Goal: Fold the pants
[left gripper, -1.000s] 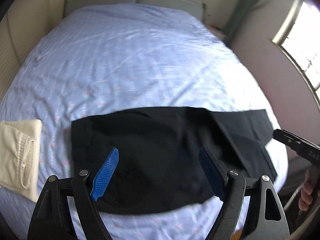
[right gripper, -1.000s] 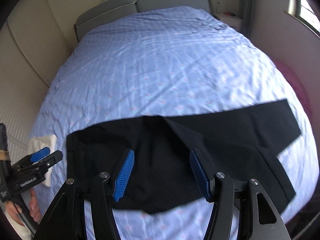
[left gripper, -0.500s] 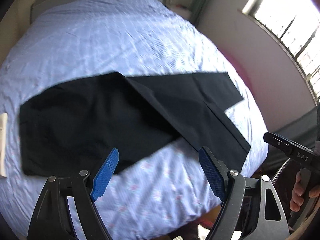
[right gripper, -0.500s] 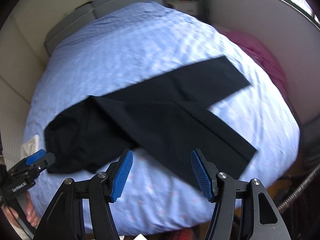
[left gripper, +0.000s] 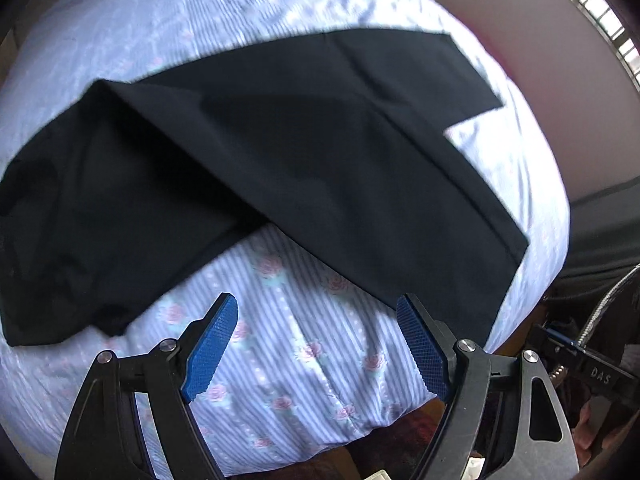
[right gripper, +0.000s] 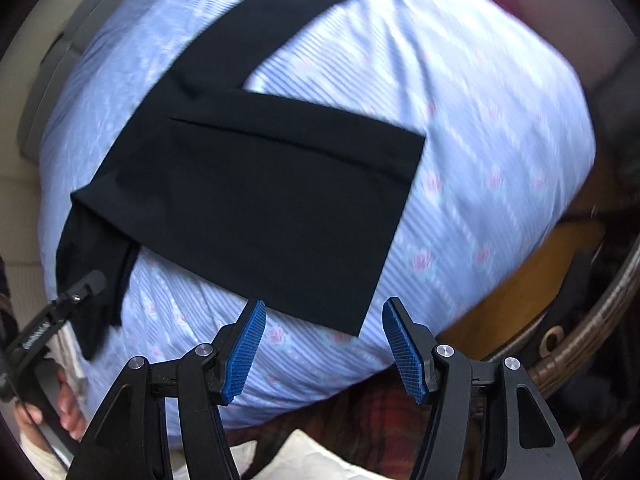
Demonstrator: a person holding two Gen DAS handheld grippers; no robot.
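Black pants [left gripper: 304, 152] lie spread on a blue rose-print bedsheet [left gripper: 304, 344]

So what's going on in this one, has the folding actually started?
Not yet. A person holds a gripper in each hand above a bed with a blue floral sheet. Black pants lie flat on it, the two legs splayed apart in a V. The left gripper and the right gripper are both open and empty, over the near edge of the bed. The right one is nearest the hem of the closer leg. Neither touches the fabric, and no fold is visible yet.
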